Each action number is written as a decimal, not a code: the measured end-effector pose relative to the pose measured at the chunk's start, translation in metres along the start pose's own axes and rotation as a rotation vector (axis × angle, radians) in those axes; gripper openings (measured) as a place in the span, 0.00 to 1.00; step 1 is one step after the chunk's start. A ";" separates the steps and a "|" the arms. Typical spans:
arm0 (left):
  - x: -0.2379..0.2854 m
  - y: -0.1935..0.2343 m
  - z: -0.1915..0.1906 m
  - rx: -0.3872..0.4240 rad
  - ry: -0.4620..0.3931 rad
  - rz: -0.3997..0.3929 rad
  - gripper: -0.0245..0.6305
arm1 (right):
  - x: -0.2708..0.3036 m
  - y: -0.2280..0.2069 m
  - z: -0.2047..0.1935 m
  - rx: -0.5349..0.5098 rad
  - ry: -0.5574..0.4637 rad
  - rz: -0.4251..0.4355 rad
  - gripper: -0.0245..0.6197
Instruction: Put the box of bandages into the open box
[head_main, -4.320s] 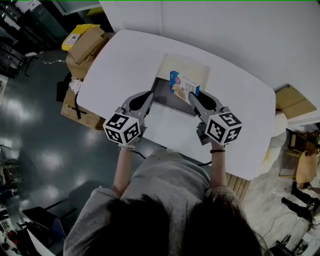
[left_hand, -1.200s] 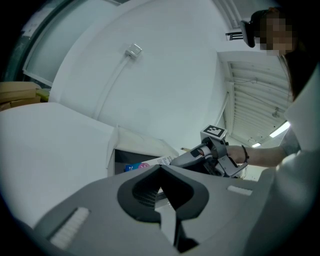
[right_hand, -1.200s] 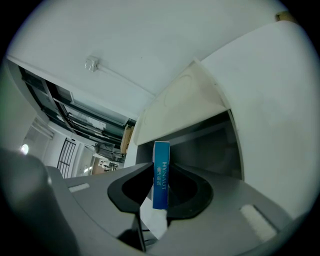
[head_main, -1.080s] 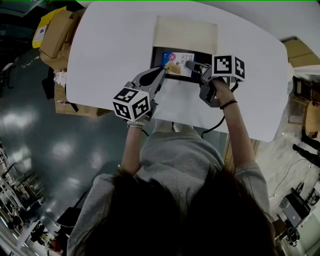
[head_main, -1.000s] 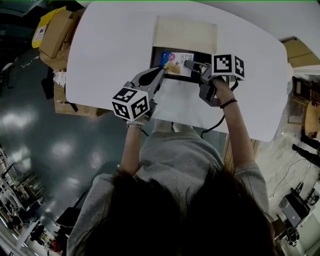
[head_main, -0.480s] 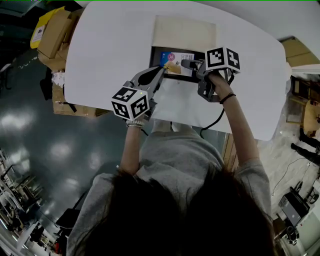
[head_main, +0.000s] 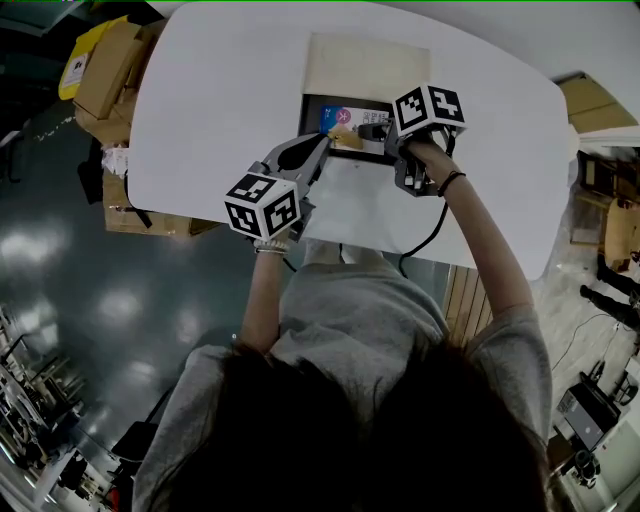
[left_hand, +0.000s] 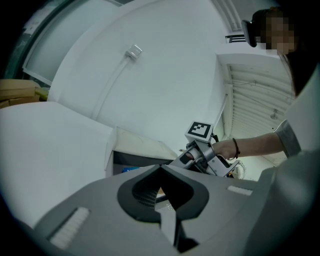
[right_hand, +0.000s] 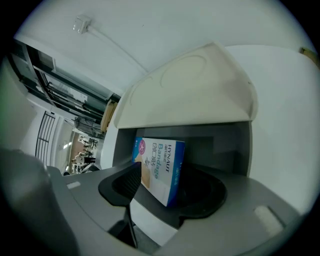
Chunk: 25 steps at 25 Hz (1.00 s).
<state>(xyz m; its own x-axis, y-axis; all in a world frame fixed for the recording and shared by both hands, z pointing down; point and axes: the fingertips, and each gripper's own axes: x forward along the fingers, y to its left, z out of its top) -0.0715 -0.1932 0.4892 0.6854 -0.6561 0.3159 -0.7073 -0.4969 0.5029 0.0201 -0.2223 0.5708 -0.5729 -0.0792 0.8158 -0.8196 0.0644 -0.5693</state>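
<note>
The white table (head_main: 200, 120) spreads out under both my tools. Straight ahead of my right gripper (head_main: 372, 130) sits the open box (right_hand: 220, 145), its dark inside facing me and its pale lid (right_hand: 190, 90) tipped up and back beyond the jaws. My left gripper (head_main: 322, 143) rests at the box's near edge, just beside the right one, with its jaws drawn together — I can't tell whether anything thin is caught between the tips. My right gripper's jaws are opening. The bandage box (right_hand: 161, 167) stands between them, down inside the open box, on its edge and leaning a little, its blue-and-white printed face turned toward my left jaw. That jaw's pad sits right against the printed face, while the other jaw stands clear of the blue side — so nothing is clamped.
</note>
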 end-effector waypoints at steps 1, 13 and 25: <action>0.000 -0.001 0.000 0.001 0.001 -0.002 0.03 | 0.000 0.000 0.000 0.001 0.003 -0.004 0.45; 0.001 -0.004 0.001 0.015 0.004 -0.011 0.03 | 0.004 -0.008 0.001 -0.049 0.010 -0.123 0.46; 0.003 -0.008 0.000 0.023 0.002 -0.014 0.03 | -0.002 -0.013 0.004 -0.115 -0.012 -0.211 0.44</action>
<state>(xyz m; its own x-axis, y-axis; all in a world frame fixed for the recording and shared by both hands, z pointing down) -0.0642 -0.1913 0.4857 0.6956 -0.6479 0.3104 -0.7013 -0.5188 0.4889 0.0317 -0.2274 0.5764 -0.3897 -0.1144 0.9138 -0.9152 0.1584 -0.3705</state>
